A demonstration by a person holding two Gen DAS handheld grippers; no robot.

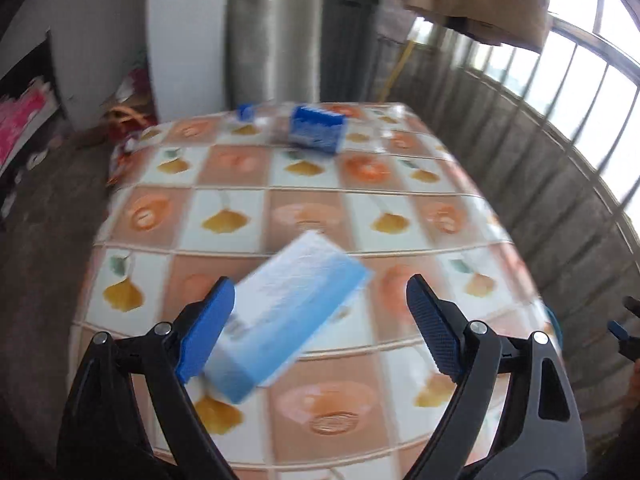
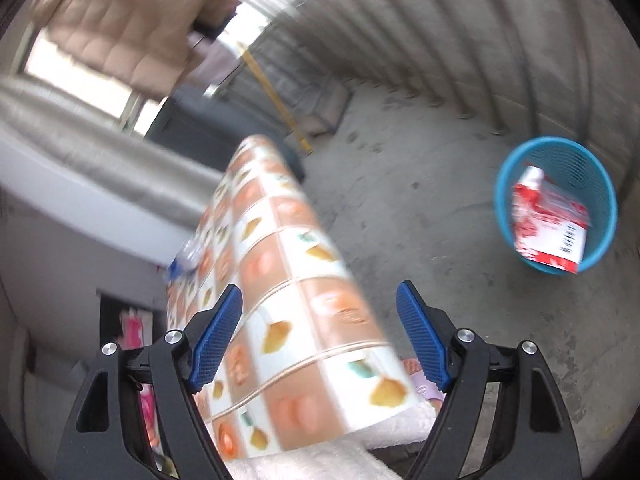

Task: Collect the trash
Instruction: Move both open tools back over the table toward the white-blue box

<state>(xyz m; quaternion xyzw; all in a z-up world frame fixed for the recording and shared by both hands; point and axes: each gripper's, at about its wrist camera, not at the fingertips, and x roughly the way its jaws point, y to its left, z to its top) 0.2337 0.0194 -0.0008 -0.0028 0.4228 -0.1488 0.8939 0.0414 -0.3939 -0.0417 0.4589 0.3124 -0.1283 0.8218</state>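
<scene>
In the left wrist view a pale blue box lies tilted and blurred between the wide-spread fingers of my left gripper. Its near end is against the left pad; the right pad stands well clear of it, so the gripper is open. Farther back on the checked tablecloth are a dark blue box and a clear bottle with a blue cap. In the right wrist view my right gripper is open and empty above the table's edge. A blue basket on the floor holds a red-and-white packet.
Concrete floor lies between the table and the basket. A ribbed wall with window bars runs along the right. A grey pipe stands behind the table. Bags and pink clutter sit at the left.
</scene>
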